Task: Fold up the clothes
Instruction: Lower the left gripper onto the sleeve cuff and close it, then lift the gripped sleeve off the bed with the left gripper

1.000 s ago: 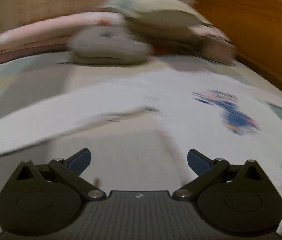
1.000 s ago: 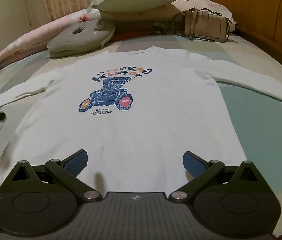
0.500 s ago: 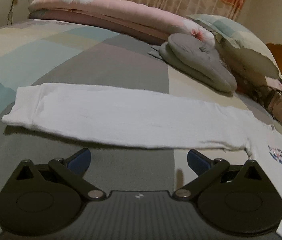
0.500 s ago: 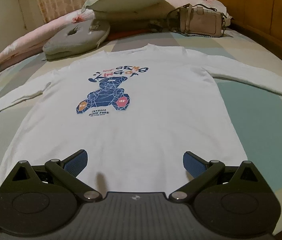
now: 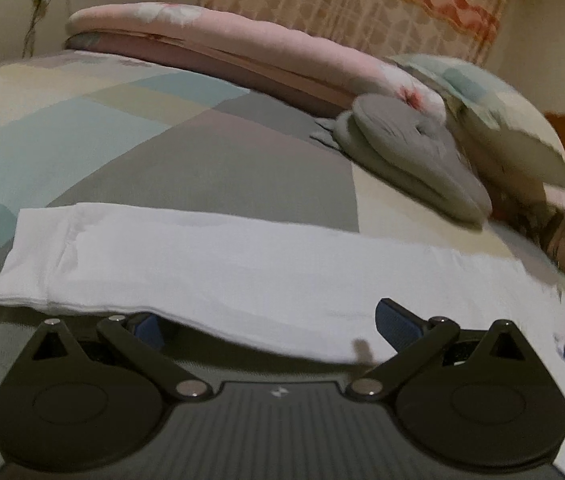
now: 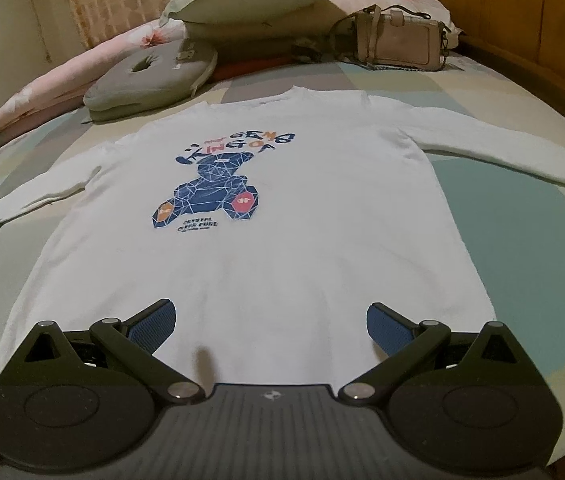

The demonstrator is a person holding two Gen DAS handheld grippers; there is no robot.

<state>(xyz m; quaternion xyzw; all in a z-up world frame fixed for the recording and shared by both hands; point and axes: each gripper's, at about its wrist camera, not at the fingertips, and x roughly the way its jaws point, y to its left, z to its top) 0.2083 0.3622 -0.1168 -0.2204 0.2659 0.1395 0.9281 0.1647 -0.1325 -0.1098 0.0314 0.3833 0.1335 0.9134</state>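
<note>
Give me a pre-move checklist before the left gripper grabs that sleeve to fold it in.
1. Left gripper open: ok, jaws spread wide.
2. Left gripper lined up on the sleeve: ok, the sleeve's near edge lies between the fingers; contact cannot tell.
3. Sleeve lying flat and straight: ok, stretched across the bedspread, cuff at the left end.
4. Right gripper open and free: ok, above the shirt's hem, holding nothing.
5. Shirt spread flat, print up: ok, both sleeves out to the sides.
6. Fold area clear: ok, grey cushion and handbag sit beyond the collar.
</note>
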